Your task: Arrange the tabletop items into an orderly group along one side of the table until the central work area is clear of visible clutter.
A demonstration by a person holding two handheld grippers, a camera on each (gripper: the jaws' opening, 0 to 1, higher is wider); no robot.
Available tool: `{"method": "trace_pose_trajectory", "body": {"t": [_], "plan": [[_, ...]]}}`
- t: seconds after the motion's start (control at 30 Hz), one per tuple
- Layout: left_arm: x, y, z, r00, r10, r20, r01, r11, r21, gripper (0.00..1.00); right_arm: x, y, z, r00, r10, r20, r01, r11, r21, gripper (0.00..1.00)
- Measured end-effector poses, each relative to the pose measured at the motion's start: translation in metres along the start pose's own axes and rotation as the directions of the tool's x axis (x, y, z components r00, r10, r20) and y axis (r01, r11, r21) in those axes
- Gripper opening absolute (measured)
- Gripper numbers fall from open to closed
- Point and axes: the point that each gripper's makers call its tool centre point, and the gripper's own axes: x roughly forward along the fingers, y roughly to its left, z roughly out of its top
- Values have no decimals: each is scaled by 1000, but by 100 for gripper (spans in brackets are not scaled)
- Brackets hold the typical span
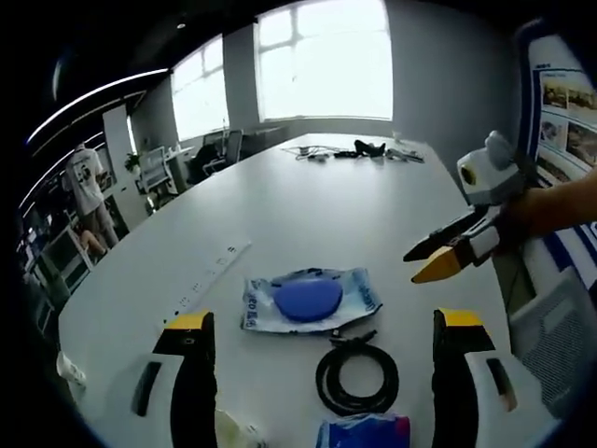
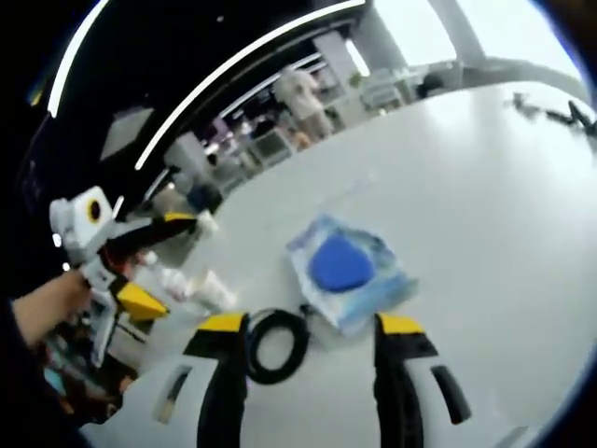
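- Two grippers, left (image 1: 319, 329) and right (image 2: 310, 327), hover with jaws wide apart, holding nothing.
- Blue packet (image 1: 310, 300) and black cable coil (image 1: 357, 377) lie mid-tabletop, just beside each other.
- Grouping them along one table (image 1: 308, 201) edge looks hardly begun.

In the left gripper view, a pouch (image 1: 311, 301) is lying on the tabletop (image 1: 317, 205) ahead of the jaws, with a cable coil (image 1: 357, 377) sitting just nearer, between the jaws. A packet (image 1: 364, 432) is lying at the near edge, beside the coil. A ruler (image 1: 213, 274) is lying left of the pouch. Cables (image 1: 359, 149) are lying at the far end. The right gripper (image 1: 431, 262) is hanging above the tabletop, right of the pouch.
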Motion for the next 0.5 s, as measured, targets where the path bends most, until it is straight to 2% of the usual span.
{"method": "trace_pose_trajectory", "body": {"t": [0.17,0.37,0.5], "plan": [[6,8,-1,1000,6,-12,-6,1000,-8,97,5,-5,-1,1000,-7,-9,7,1000,-11,51],[17,23,3,1000,19,4,-18,998,-66,97,11,-9,-1,1000,-10,-5,10,1000,8,51],[24,25,4,1000,16,7,-16,997,-78,96,15,-11,-2,1000,-10,-4,10,1000,20,51]]}}
